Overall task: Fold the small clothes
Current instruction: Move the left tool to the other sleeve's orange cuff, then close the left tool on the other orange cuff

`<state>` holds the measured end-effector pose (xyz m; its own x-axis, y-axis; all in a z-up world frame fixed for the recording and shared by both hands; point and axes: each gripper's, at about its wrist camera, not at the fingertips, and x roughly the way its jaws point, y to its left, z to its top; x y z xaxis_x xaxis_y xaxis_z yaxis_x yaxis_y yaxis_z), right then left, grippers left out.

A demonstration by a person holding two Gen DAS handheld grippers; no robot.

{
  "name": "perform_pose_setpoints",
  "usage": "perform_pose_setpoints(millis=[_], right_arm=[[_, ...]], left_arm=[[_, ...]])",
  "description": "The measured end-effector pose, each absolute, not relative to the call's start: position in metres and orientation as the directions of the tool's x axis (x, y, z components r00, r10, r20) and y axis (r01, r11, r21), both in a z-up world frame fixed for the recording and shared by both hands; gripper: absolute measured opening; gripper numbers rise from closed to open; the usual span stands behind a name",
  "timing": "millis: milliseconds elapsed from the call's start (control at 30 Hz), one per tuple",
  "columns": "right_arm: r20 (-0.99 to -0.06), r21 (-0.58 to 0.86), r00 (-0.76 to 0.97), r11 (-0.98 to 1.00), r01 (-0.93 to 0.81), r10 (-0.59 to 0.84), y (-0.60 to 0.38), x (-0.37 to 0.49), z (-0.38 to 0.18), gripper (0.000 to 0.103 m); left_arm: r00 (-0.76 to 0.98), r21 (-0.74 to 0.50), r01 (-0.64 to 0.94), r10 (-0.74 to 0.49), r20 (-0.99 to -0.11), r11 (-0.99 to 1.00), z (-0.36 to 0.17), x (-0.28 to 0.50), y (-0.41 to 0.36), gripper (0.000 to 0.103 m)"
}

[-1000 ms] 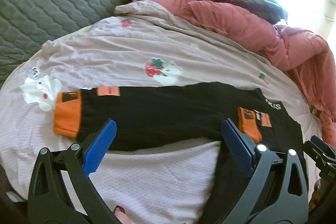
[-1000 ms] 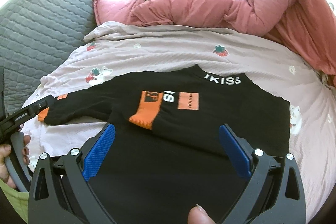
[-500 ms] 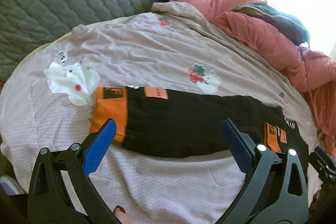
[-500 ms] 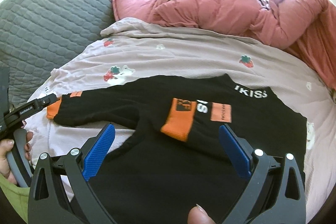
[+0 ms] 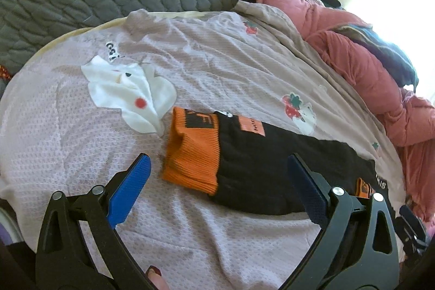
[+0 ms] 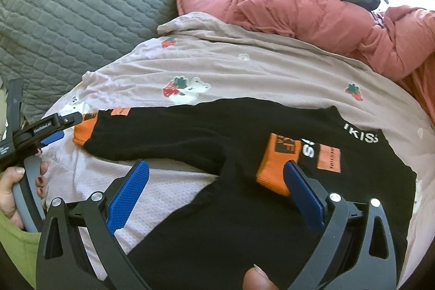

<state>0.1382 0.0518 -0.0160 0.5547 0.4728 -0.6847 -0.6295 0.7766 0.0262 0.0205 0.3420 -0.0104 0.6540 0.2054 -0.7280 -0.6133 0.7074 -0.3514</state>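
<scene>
Toward the bed's left edge, the black sweater's (image 5: pixel 285 167) outstretched sleeve cuff (image 5: pixel 191 151) is straddled lengthwise by the open, just-narrowing, empty left gripper (image 5: pixel 217 178).

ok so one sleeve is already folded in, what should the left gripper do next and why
Probably ease the left gripper, whose jaws have just been closing a little with nothing between them, down onto the orange cuff and pinch it. That sleeve lies stretched out flat on the bedsheet, while the other cuff already rests on the black sweater.
</scene>
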Motion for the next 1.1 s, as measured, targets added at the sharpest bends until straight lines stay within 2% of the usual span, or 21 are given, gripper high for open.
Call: perform_pose_setpoints(millis=[133,167,200,467,767,967,1100], right_arm=[[-0.688,0.023,0.548,0.769,-0.639,0.476,0.056,0.134,-0.021,0.098],[-0.692,0.023,0.545,0.769,-0.639,0.473,0.056,0.135,-0.023,0.098],[-0.696,0.021,0.544,0.771,-0.637,0.469,0.057,0.135,-0.025,0.098],[-0.718,0.049,0.525,0.786,-0.617,0.457,0.048,0.14,-0.04,0.098],[-0.727,0.077,0.52,0.805,-0.589,0.449,0.038,0.148,-0.048,0.098],[-0.731,0.088,0.52,0.816,-0.572,0.443,0.028,0.15,-0.051,0.098],[-0.72,0.089,0.538,0.827,-0.555,0.439,0.012,0.151,-0.047,0.098]], left_arm=[[0.65,-0.375,-0.624,0.19,-0.736,0.686,-0.02,0.02,0.347,0.069],[0.652,-0.384,-0.622,0.179,-0.737,0.683,-0.022,0.02,0.347,0.06],[0.648,-0.384,-0.624,0.176,-0.741,0.68,-0.024,0.021,0.348,0.056],[0.63,-0.369,-0.63,0.172,-0.757,0.684,-0.036,0.028,0.348,0.051],[0.589,-0.291,-0.625,0.193,-0.785,0.725,-0.045,0.046,0.345,0.051],[0.631,-0.324,-0.577,0.158,-0.759,0.75,-0.042,0.047,0.345,0.018],[0.687,-0.336,-0.522,0.152,-0.71,0.784,-0.029,0.044,0.334,0.014]])
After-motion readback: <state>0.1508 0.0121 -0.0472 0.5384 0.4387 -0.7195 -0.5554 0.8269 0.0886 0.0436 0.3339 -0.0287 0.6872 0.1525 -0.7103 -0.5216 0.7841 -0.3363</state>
